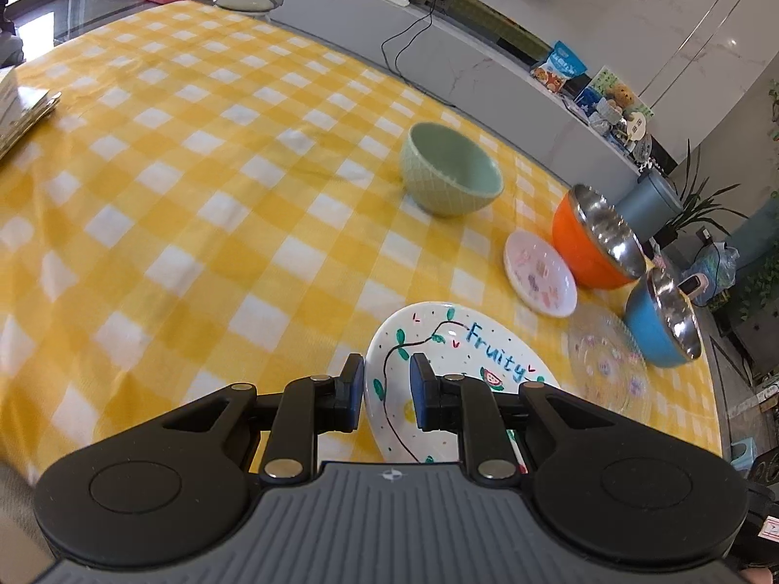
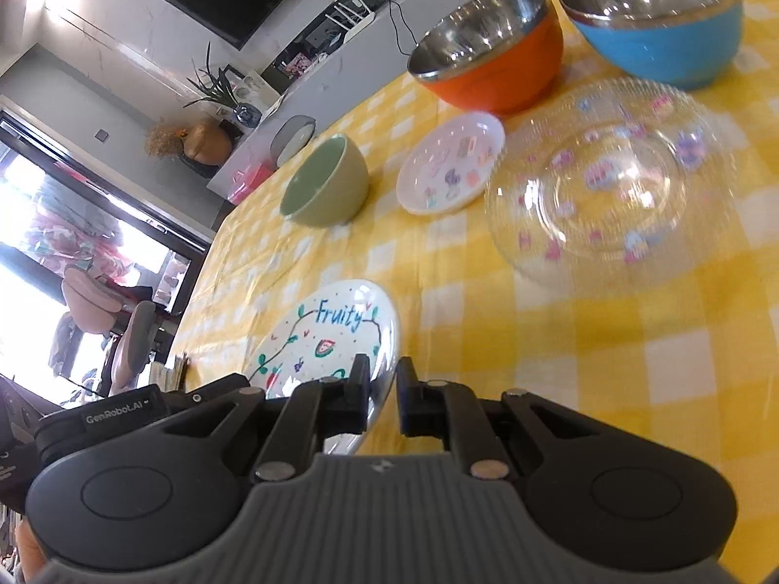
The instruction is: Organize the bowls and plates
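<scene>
White "Fruity" plate (image 1: pixel 453 379) is pinched at opposite rim edges by both tools: left gripper (image 1: pixel 387 392) jaws narrowly apart on one edge, right gripper (image 2: pixel 384 396) nearly closed on the other. Plate is tilted over the yellow checked tablecloth (image 1: pixel 194 194). Beyond the Fruity plate: small white plate (image 1: pixel 538 275), clear glass plate (image 1: pixel 608 365), orange bowl (image 1: pixel 594 238), blue bowl (image 1: pixel 662 323). Green bowl (image 1: pixel 450 170) sits farther back.

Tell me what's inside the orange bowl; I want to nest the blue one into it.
The orange bowl looks empty: only bare shiny steel lining shows. Its near inner wall is hidden behind its rim. The blue bowl beside it looks empty too.
</scene>
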Tool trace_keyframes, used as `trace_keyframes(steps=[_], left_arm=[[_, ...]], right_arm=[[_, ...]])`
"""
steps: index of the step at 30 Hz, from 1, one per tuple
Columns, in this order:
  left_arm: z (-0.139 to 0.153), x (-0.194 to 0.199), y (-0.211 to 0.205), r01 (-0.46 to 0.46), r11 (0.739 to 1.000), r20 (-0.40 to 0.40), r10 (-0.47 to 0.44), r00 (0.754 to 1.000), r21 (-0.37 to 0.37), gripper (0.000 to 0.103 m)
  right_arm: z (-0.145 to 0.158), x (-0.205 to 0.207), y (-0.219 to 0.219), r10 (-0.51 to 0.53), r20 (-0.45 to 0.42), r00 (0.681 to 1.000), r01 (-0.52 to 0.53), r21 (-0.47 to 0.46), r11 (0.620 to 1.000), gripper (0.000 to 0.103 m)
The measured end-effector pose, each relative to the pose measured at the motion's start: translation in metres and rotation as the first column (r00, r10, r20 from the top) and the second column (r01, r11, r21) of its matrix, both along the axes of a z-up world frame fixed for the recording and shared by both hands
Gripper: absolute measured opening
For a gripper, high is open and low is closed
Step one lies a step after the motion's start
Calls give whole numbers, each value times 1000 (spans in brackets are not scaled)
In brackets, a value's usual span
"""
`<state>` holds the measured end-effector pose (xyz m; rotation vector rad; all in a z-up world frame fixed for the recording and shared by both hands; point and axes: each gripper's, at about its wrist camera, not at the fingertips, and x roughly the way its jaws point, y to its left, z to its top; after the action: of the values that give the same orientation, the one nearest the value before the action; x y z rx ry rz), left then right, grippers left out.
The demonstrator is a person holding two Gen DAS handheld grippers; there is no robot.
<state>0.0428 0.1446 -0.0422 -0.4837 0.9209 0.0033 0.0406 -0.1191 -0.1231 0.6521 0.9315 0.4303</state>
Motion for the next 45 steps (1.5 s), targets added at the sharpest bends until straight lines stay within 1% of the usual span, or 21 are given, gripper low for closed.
trace_keyframes(steps=[5,10,18,22,24,27,30,33,36,38,40,42,44,45], left_arm=[[-7,-12,0,6,1000,-12,-6,1000,11,22],[-20,-18,2,3,1000,-34,-2,999,7,22],[-26,-21,4,-7,1000,-38,7,999,5,22],[-30,-20,4,-6,1000,-67,6,998,6,21],[-31,-19,3,-4,1000,-81,6,997,18,20],[-31,-20,3,-2,1000,-81,5,997,27,19],[-31,-21,2,-3,1000,-82,5,997,25,19],[-31,-21,4,-9,1000,-83,10,997,11,20],[-29,-22,7,-28,1000,-71,28,997,7,22],[-23,-24,5,-34,999,-38,35,999,34,23],[-16,-24,1,-31,998,-10,32,999,61,24],[-7,-25,-6,-13,996,24,11,1000,91,26],[4,-25,-14,19,994,58,-25,998,105,27],[10,-24,-19,32,993,71,-41,997,116,27]], right_arm=[[-1,-18,3,12,1,1000,-12,-21,1000,9],[-5,-23,8,23,-2,1000,-23,-66,998,9],[-12,-22,16,44,-33,999,-47,-98,994,10],[-16,-21,19,51,-60,997,-57,-116,992,10],[-17,-22,20,56,-61,997,-63,-126,990,10],[-15,-22,22,68,-54,996,-75,-145,987,10],[-15,-21,22,69,-56,996,-76,-143,987,10],[-15,-20,22,71,-60,996,-78,-134,988,14],[-14,-20,20,57,-64,996,-66,-137,988,15],[-9,-21,19,46,-38,998,-51,-161,986,17],[0,-22,16,30,2,1000,-29,-204,978,26],[10,-23,13,22,49,999,-10,-237,971,32],[21,-24,10,22,99,995,6,-277,961,33],[28,-25,9,26,128,991,13,-301,954,37]])
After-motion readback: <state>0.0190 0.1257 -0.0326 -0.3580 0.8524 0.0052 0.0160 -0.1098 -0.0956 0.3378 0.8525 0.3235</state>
